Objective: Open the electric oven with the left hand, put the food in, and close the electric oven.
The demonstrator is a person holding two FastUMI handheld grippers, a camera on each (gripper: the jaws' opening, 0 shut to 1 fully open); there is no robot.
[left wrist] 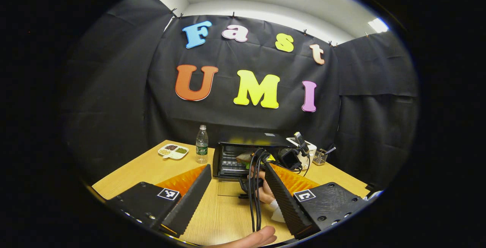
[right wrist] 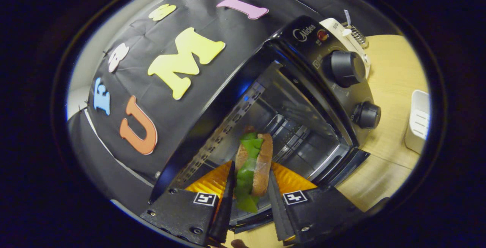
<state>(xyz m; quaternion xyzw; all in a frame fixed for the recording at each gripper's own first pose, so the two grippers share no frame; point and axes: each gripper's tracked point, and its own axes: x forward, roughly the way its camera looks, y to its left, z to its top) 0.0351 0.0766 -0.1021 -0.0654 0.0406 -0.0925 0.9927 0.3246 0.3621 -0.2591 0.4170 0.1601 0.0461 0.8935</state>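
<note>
Right gripper (right wrist: 248, 198) is clamping the sandwich (right wrist: 251, 168) on edge, poking it into the open oven (right wrist: 303, 100) mouth at 12 o'clock, while left gripper (left wrist: 237, 196) is hanging wide, empty, back over table (left wrist: 224, 217), keeping clear.

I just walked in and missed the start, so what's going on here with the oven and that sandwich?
A person is loading a sandwich into a black electric oven on a wooden table. The oven door is already down. The right gripper is shut on the sandwich, held at the oven's mouth. The left gripper is open and holds nothing, farther back from the oven. A water bottle and a divided dish stand beside the oven.
</note>
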